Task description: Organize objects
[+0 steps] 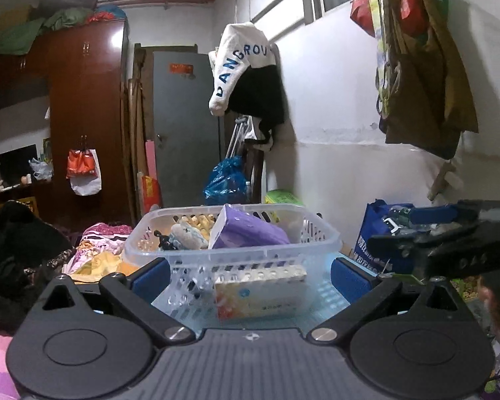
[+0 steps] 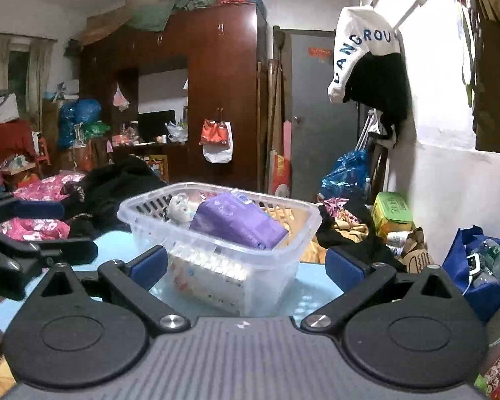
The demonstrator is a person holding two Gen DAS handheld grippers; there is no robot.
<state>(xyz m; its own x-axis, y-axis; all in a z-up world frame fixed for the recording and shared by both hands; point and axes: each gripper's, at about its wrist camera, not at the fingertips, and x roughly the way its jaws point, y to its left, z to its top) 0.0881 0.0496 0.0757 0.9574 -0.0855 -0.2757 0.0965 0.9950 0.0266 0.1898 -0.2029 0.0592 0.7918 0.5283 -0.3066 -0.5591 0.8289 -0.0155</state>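
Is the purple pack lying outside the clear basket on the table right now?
No, the purple pack lies inside the clear basket, leaning up against its rim.

Right gripper fingers spread wide; clear basket with purple pack between, untouched.

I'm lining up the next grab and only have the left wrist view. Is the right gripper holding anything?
Observer: No. The right gripper is open with nothing between its pads. The basket sits just ahead of it.
Operator: What lies right of the basket?
Observer: A black garment lies beside it, then a green box by the wall.
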